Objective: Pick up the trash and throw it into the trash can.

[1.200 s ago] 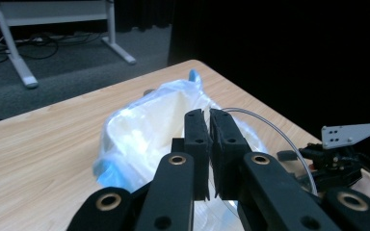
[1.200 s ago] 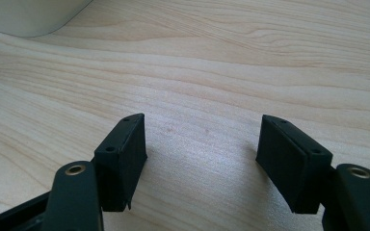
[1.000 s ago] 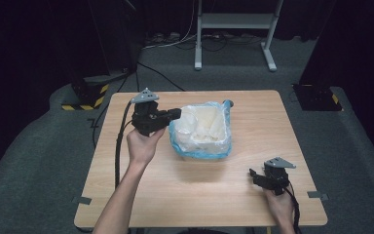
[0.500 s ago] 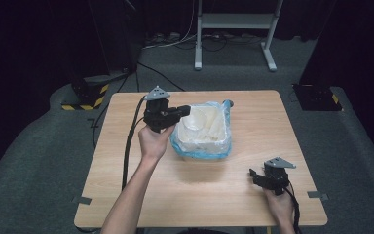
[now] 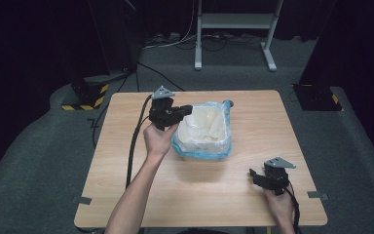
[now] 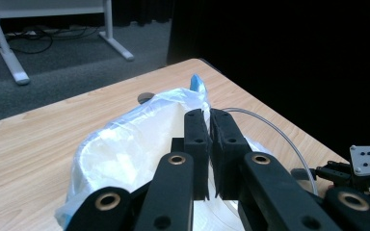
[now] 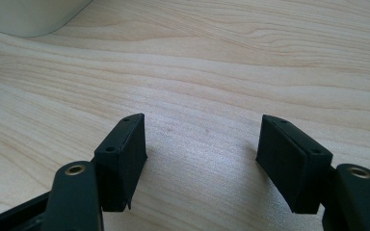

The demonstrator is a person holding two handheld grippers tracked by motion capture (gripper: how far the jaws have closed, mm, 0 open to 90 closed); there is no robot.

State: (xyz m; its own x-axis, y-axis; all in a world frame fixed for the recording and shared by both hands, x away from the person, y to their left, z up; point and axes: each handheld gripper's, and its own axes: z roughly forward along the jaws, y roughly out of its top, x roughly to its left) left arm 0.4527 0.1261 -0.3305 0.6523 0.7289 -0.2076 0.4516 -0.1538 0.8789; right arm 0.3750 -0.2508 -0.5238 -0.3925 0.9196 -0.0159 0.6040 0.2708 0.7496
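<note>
At about 5 o'clock on the pale wooden counter (image 5: 233, 195), the right gripper (image 5: 259, 176) rests idle, jaws spread wide. At centre sits the white tub lined with clear blue-tinted plastic bag (image 5: 202, 131). At its 10 o'clock rim the left gripper (image 6: 208, 139) has its jaws pinched together, seemingly on the bag's edge; pulling the liner up or outward looks next.

Whether the nearly closed black left gripper (image 6: 208, 149) pinches the clear blue-edged plastic bag lining the white tub (image 6: 125, 144) is unclear, and that tub's near side is hidden behind its fingers (image 6: 196, 144).
</note>
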